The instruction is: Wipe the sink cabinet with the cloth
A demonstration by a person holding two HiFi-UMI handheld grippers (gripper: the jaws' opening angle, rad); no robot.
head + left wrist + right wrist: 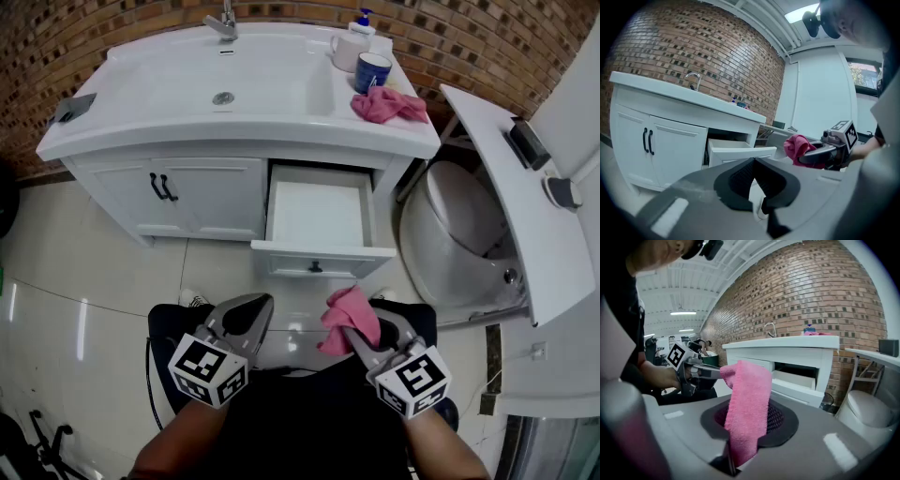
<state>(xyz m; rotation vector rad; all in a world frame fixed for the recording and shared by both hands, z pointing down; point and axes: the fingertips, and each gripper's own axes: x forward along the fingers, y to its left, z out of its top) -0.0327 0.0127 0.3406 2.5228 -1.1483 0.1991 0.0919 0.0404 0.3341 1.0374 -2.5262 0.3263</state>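
The white sink cabinet (211, 202) stands ahead of me, its right-hand drawer (319, 214) pulled out and showing nothing inside. My right gripper (361, 328) is shut on a pink cloth (345, 314), which sticks up from between the jaws (747, 399). It is held low over the floor, short of the drawer front. My left gripper (253, 307) is beside it to the left, jaws together and holding nothing (753, 161). In the left gripper view the cloth (799, 146) shows in front of the drawer (740, 152).
A second pink cloth (389, 103) lies on the countertop's right end, next to a blue mug (372, 71), a white mug (348, 50) and a soap bottle (363, 21). A faucet (225, 22) stands behind the basin. A toilet (464, 234) is close on the right.
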